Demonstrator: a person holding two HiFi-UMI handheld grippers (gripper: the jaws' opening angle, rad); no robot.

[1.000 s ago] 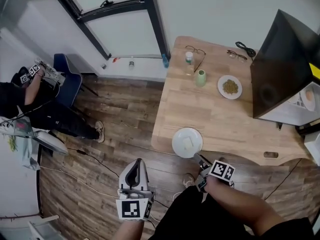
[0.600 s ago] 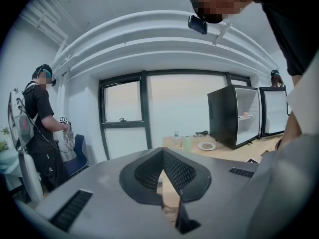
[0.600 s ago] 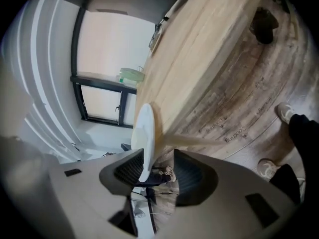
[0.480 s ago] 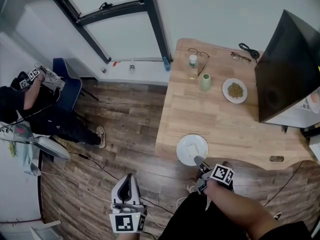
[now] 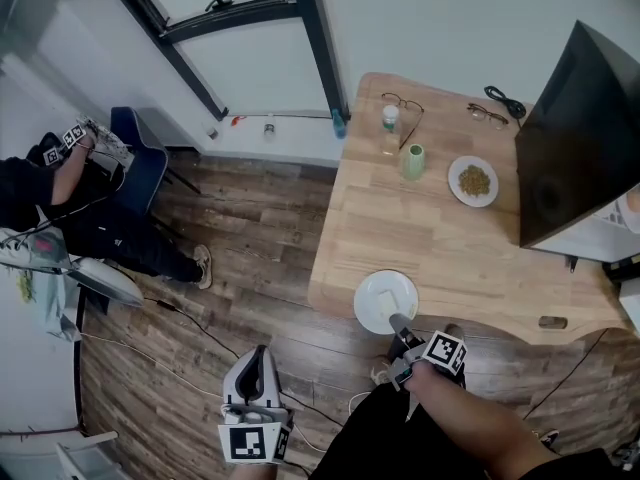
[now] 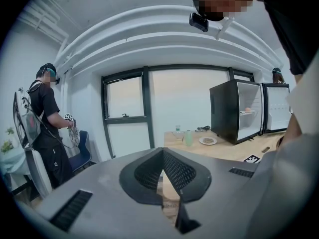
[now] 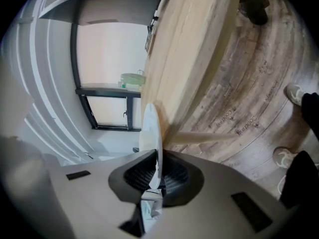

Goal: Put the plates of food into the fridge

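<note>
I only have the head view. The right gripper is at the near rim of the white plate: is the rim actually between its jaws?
Observer: Yes. The right gripper view shows the white plate's rim between the right gripper's jaws, which are closing on it.
Operator: Is the left gripper holding anything?
Observer: No. Its own view shows the left gripper's jaws together, nothing between them.
Operator: Is the fridge open?
Observer: Yes. The left gripper view shows the black fridge open at the front, shelves showing.

On the table [image 5: 440, 238] stand two plates [image 5: 385, 301] [image 5: 473, 181], two pairs of glasses [image 5: 400, 103] [image 5: 487, 115], one cup [image 5: 412, 160], one bottle [image 5: 390, 120] and one fridge [image 5: 570, 138].
</note>
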